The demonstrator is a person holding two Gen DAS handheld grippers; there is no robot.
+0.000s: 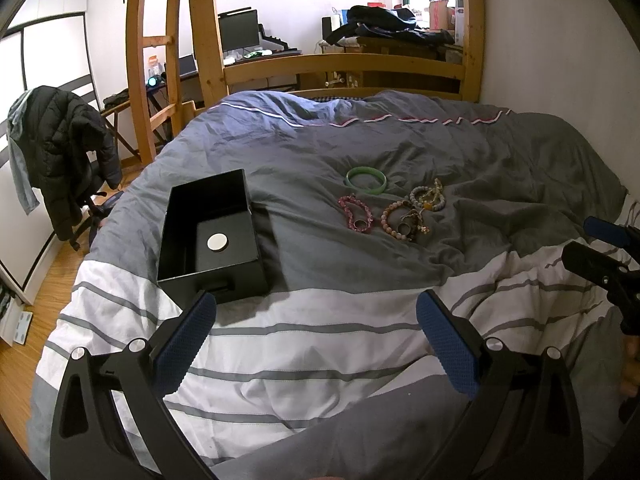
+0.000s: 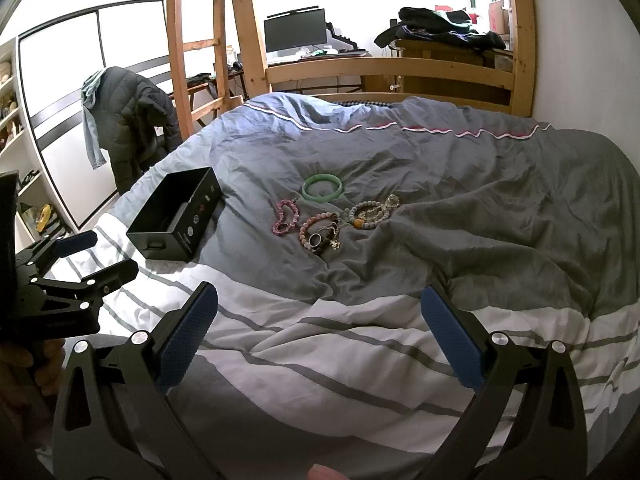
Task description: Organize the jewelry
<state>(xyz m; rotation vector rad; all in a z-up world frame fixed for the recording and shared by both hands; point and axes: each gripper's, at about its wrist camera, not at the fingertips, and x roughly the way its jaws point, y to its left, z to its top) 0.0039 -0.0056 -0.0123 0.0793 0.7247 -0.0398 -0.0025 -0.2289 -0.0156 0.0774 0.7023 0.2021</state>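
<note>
On the grey duvet lie a green bangle (image 1: 366,179) (image 2: 322,187), a pink bead bracelet (image 1: 355,213) (image 2: 286,216), a brown bead bracelet with rings (image 1: 402,224) (image 2: 319,233) and a pale bead bracelet (image 1: 428,199) (image 2: 370,212). A black open box (image 1: 212,236) (image 2: 176,214) sits to their left, with a round white disc (image 1: 217,242) inside. My left gripper (image 1: 316,312) is open near the box's front. My right gripper (image 2: 320,308) is open, well short of the jewelry. Both hold nothing.
The striped duvet (image 1: 304,344) covers the bed. A wooden footboard (image 1: 344,66) and ladder (image 1: 154,40) stand beyond. A chair with a dark jacket (image 1: 64,152) is left of the bed. A desk with a monitor (image 2: 296,32) lies behind. A white wall borders the right.
</note>
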